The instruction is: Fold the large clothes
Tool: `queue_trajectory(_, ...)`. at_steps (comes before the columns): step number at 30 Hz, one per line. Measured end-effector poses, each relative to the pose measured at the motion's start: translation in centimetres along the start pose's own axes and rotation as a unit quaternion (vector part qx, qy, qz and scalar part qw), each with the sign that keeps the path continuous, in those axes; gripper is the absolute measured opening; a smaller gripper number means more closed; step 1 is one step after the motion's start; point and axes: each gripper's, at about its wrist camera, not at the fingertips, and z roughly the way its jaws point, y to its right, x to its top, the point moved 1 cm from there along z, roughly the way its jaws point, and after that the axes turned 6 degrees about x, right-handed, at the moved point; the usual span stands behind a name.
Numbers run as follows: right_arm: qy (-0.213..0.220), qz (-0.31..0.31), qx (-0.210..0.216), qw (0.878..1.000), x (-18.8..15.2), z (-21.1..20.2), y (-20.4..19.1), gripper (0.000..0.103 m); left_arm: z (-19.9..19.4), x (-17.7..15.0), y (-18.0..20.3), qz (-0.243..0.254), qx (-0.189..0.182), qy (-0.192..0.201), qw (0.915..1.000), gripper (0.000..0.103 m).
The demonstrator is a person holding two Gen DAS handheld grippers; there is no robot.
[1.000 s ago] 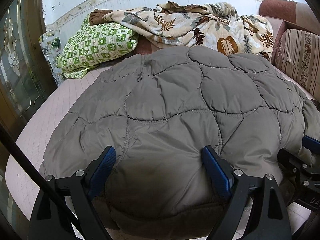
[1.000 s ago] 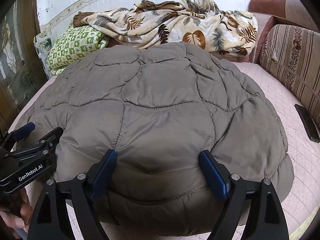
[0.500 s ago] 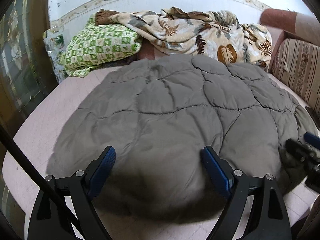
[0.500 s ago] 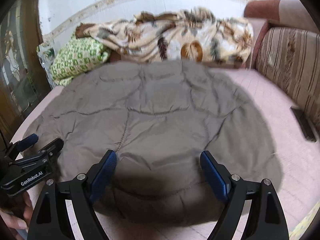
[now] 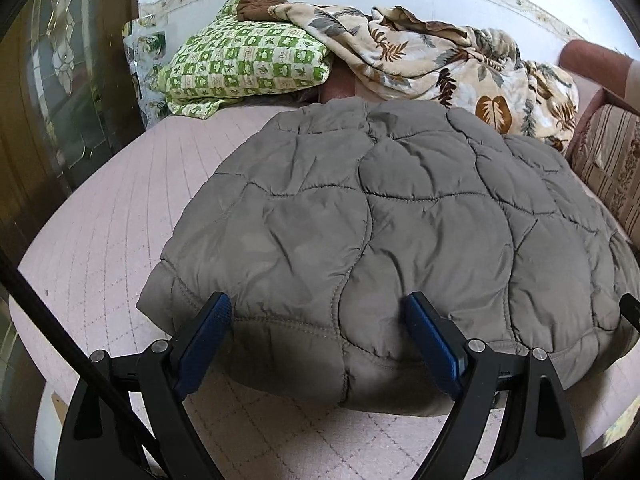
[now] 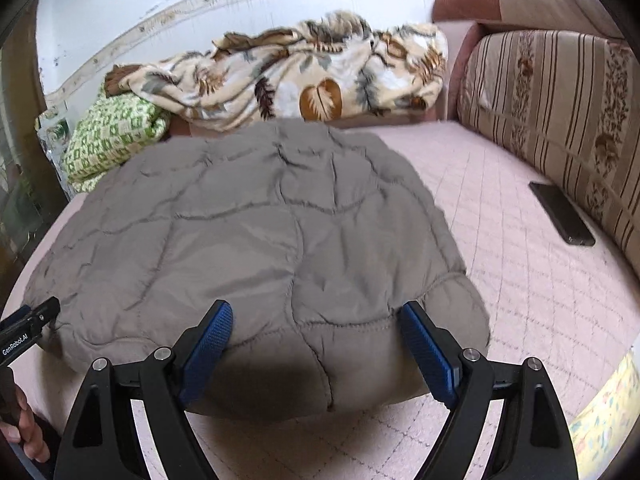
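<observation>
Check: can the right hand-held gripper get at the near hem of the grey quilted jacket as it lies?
Probably yes. The right hand-held gripper is open, and the grey quilted jacket has its near hem lying between the pads, with nothing on top.

1. White lettering reading "GenRobot.AI" is showing on the black body of the left gripper (image 6: 30, 326), at the left edge of the right wrist view.
2. No other text, number or sign is showing clearly enough to read in either view.
</observation>
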Motion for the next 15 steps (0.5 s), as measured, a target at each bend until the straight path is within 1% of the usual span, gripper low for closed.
queue_trajectory(4, -0.006, -0.004, -0.002, 1.0, -0.2, 0.3, -0.2, 0.092, 0.2, 0.0, 0.1, 0.001, 0.0, -0.001, 1.0, 0.089)
queue_trajectory(15, -0.023, -0.004, -0.004, 1.0, -0.2, 1.4, 0.0, 0.094, 0.3, 0.2, 0.2, 0.002, 0.001, -0.001, 1.0, 0.091)
